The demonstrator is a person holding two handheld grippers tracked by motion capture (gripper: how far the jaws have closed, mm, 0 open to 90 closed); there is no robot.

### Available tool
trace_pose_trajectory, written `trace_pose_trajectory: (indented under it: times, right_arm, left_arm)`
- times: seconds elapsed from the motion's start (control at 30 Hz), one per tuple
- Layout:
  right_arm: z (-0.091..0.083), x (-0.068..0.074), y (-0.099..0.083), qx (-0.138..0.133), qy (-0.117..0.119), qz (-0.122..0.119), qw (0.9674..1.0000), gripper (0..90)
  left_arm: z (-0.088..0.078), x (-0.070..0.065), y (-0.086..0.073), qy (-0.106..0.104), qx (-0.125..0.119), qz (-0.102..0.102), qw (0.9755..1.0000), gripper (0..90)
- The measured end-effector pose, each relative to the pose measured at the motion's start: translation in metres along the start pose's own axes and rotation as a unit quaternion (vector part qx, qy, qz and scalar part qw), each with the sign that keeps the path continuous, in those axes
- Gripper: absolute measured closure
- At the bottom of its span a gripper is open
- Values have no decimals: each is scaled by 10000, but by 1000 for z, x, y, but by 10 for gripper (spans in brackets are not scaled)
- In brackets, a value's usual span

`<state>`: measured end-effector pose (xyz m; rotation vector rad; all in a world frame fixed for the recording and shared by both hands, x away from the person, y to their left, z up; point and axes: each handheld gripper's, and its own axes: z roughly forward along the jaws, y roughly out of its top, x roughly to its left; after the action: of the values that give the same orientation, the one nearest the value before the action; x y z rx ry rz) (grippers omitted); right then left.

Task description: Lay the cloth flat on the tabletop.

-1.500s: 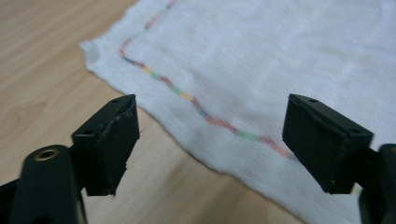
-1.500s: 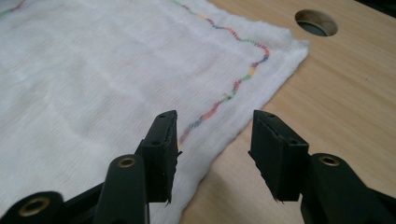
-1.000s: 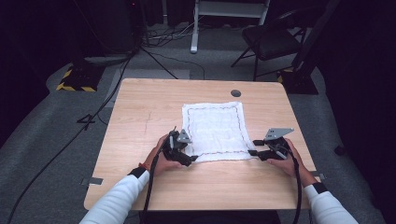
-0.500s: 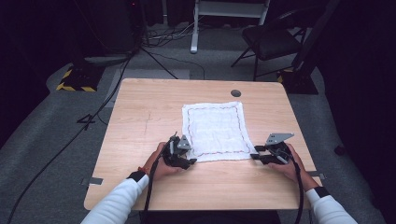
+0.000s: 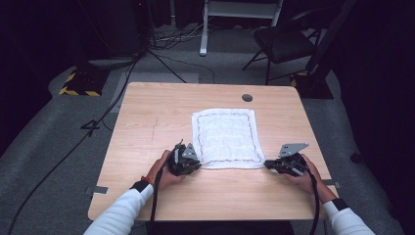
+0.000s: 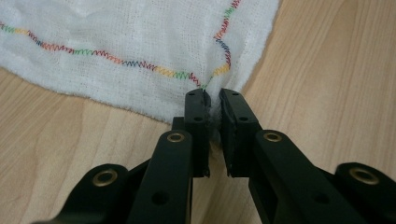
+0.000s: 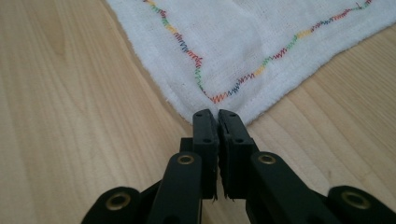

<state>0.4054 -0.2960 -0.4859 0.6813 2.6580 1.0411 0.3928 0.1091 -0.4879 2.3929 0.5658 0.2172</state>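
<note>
A white cloth point(image 5: 225, 137) with a multicoloured zigzag seam lies flat on the wooden table point(image 5: 147, 112). My left gripper point(image 5: 194, 165) is at its near left corner. In the left gripper view the jaws point(image 6: 212, 100) have just been closing, and the corner of the cloth point(image 6: 140, 42) is pinched between the pads. My right gripper point(image 5: 269, 164) is at the near right corner. Its jaws point(image 7: 218, 116) have also just been closing and are shut on the tip of the cloth point(image 7: 243, 42). Both grippers lie low on the tabletop, each held in a hand.
A round cable hole point(image 5: 247, 97) sits in the table beyond the cloth. Grey tape tabs point(image 5: 99, 190) mark the near table edges. On the floor behind are a black chair point(image 5: 284, 44), a white stand leg point(image 5: 203, 29) and cables point(image 5: 112, 98).
Both grippers' jaws have closed onto the cloth's near corners. The hands have barely shifted, and the cloth still lies flat.
</note>
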Motion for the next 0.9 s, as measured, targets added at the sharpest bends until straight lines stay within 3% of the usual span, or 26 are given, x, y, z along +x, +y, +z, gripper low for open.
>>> trace_pose_trajectory:
  times: [0.23,0.53,0.73,0.83,0.9]
  right_arm:
    - [-6,17,-8,7,90,-31,10000,864]
    - [-25,34,-27,-160,160,143,9996,864]
    - [-31,46,-32,-132,-46,23,9999,814]
    - [-37,43,-34,-276,-202,166,9993,727]
    - [-42,38,-34,-410,-358,270,9982,687]
  left_arm:
    - [-7,-11,-6,-90,108,148,9998,813]
    - [-15,-31,-17,-272,119,263,9992,861]
    - [-18,-34,-18,-322,47,263,9991,863]
    - [-23,-31,-17,-277,-75,164,9995,823]
    - [-26,-27,-16,-131,-163,104,9997,760]
